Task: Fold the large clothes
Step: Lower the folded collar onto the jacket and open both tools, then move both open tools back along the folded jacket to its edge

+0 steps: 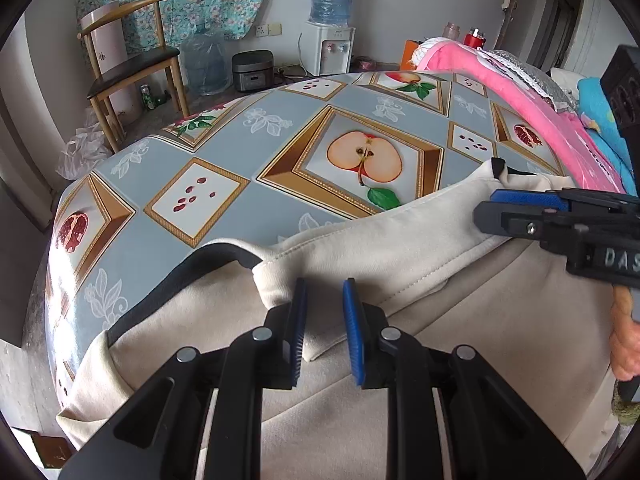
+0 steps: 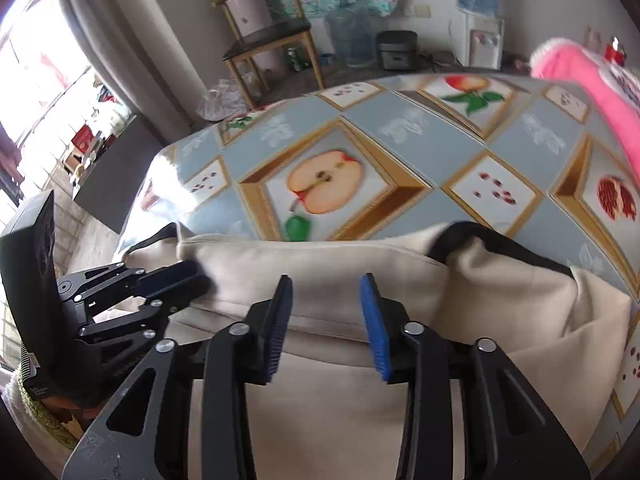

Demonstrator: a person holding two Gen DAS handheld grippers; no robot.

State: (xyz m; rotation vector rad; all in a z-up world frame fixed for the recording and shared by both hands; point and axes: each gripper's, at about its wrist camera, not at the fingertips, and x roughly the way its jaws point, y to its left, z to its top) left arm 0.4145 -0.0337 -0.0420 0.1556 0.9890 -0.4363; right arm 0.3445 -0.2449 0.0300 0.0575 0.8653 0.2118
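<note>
A large cream garment with black trim lies on the fruit-patterned tablecloth, folded over itself along the near part of the table. It also shows in the right wrist view. My left gripper is open, jaws a little apart, just above a folded edge of the cloth. My right gripper is open over the fold line, holding nothing. In the left wrist view the right gripper comes in from the right above the garment's far edge. In the right wrist view the left gripper sits at the left on the cloth.
A pink blanket and blue bedding lie along the table's right side. Beyond the table stand a wooden chair, water bottles, a rice cooker and a water dispenser. The table's left edge drops to the floor.
</note>
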